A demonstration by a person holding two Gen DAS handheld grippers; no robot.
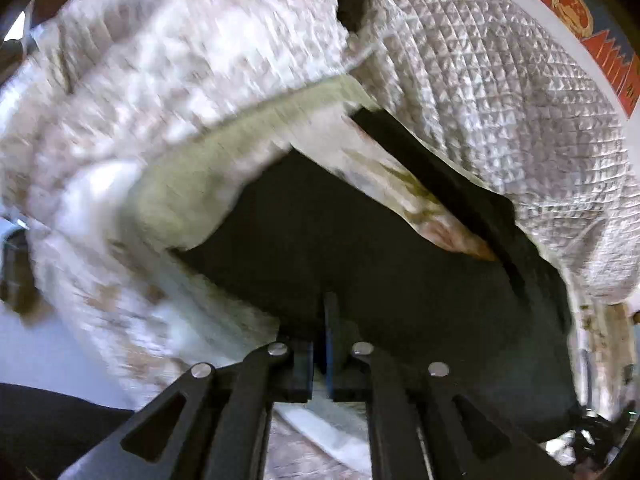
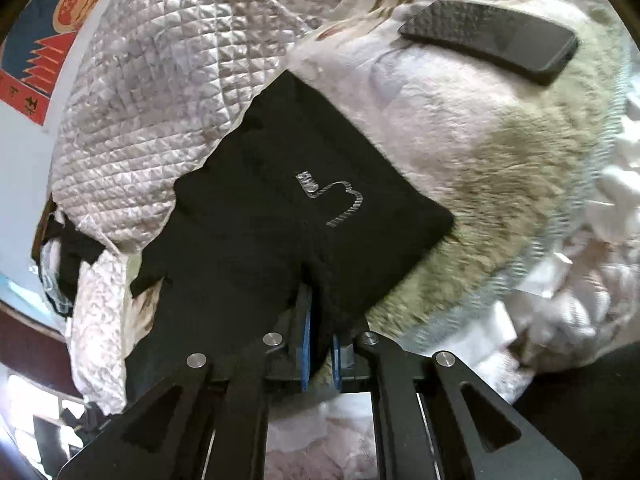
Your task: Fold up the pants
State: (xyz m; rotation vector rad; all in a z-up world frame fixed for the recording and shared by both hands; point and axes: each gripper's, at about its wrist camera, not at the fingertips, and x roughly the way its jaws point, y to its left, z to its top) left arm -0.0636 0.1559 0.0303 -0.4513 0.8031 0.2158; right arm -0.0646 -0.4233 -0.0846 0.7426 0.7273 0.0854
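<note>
The black pants (image 1: 360, 248) hang stretched in front of the left wrist camera, over bedding. My left gripper (image 1: 326, 344) is shut on their near edge, with the cloth pinched between the blue pads. In the right wrist view the same black pants (image 2: 280, 208), with a small silver logo (image 2: 332, 200), lie spread away from me over a quilt and a fleece blanket. My right gripper (image 2: 320, 340) is shut on a fold of that black cloth, which bunches between the two blue pads.
A white quilted cover (image 1: 500, 100) (image 2: 160, 92) lies behind the pants. A pale green fleece blanket (image 2: 500, 168) (image 1: 192, 184) spreads beside them, with a black phone (image 2: 492, 40) on it. A red and blue poster (image 2: 48, 32) hangs on the wall.
</note>
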